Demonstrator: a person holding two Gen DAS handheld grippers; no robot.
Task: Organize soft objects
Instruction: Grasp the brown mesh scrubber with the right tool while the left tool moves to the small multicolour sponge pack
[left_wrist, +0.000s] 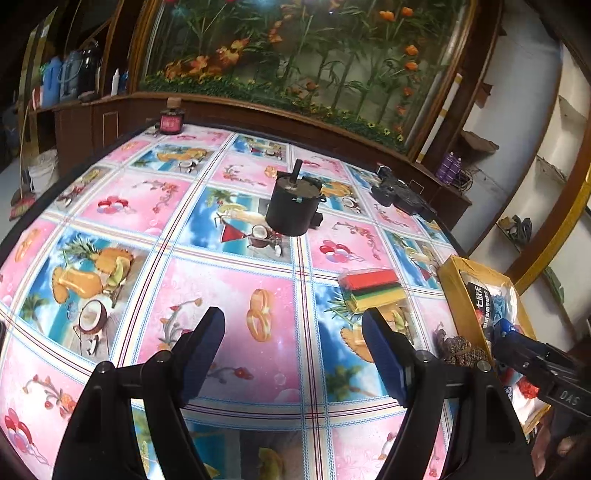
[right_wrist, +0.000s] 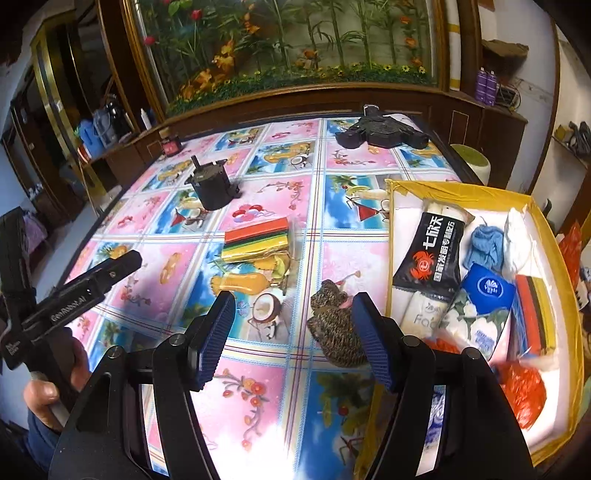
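A pack of striped sponges (left_wrist: 373, 290) lies on the patterned tablecloth, ahead and right of my open, empty left gripper (left_wrist: 291, 354); the pack also shows in the right wrist view (right_wrist: 258, 240). A brown knitted lump (right_wrist: 334, 332) lies just left of the yellow box (right_wrist: 458, 194), between the fingers of my open, empty right gripper (right_wrist: 293, 339), close to the right finger. The box holds several soft things: a black-and-white pack (right_wrist: 430, 258), a blue cloth (right_wrist: 484, 245), a blue tissue pack (right_wrist: 485, 290), another striped sponge pack (right_wrist: 535, 314) and red mesh (right_wrist: 524, 391).
A black pot with a stick (left_wrist: 293, 206) stands mid-table. A black device (right_wrist: 384, 131) lies at the far right edge. A small red jar (left_wrist: 170, 122) sits at the far left corner. A wooden cabinet with a flower display runs behind the table.
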